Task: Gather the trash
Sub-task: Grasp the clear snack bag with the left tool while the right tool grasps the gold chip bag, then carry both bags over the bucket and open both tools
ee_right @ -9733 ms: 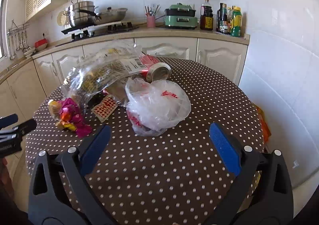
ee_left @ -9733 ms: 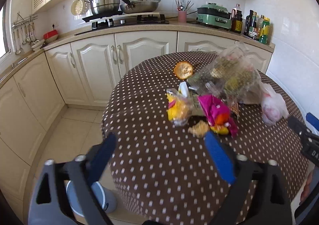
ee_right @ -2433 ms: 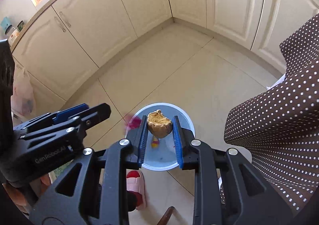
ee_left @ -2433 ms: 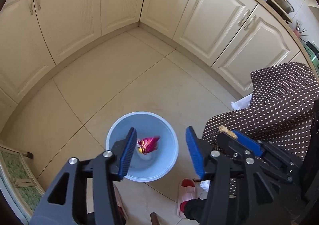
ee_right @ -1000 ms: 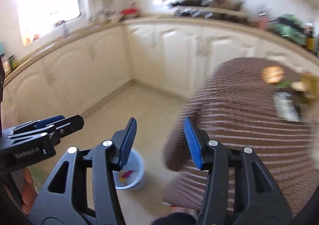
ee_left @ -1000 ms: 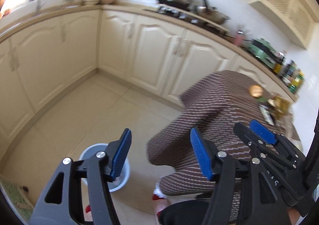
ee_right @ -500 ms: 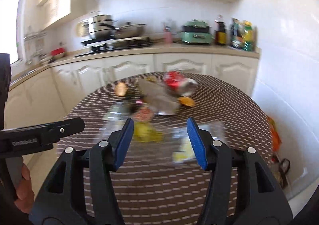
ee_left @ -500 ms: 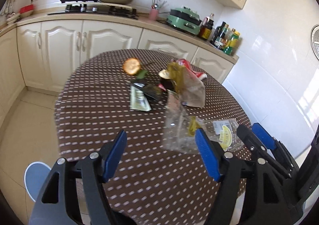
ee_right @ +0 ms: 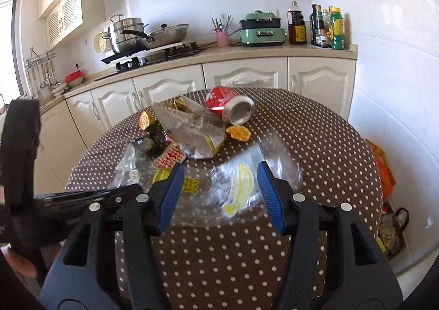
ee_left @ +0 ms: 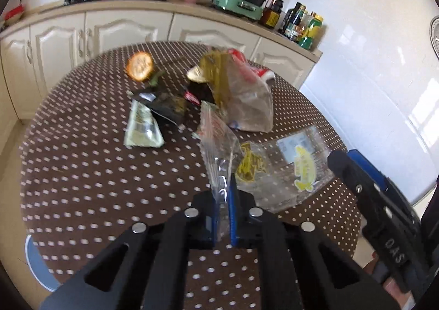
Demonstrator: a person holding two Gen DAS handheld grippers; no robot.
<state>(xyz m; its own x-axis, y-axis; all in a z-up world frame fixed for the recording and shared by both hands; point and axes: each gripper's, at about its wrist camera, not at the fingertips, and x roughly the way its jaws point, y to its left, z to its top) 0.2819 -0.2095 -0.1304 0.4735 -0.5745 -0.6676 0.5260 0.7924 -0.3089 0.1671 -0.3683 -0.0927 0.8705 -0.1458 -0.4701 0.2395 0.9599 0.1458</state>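
Trash lies on a round table with a brown dotted cloth (ee_left: 82,172). My left gripper (ee_left: 225,211) is shut on the near end of a clear plastic wrapper (ee_left: 216,145), which stands up from the cloth. A clear bag with a yellow lemon print (ee_left: 299,164) lies just right of it. In the right wrist view that lemon bag (ee_right: 241,183) sits blurred just beyond my right gripper (ee_right: 219,192), which is open and holds nothing. Farther back are a red can (ee_right: 230,105), a big crumpled clear bag (ee_right: 192,129), orange peel (ee_left: 139,65) and a pale green packet (ee_left: 142,126).
A blue bin (ee_left: 38,263) stands on the floor at the table's left. Cream cabinets and a counter with a stove, pots, a green appliance (ee_right: 260,30) and bottles run behind the table. An orange bag (ee_right: 384,172) lies on the floor at the right wall.
The left jaws, open half a second ago, have shut on the clear wrapper. Both grippers swung from the floor and bin to the table and moved closer to the trash.
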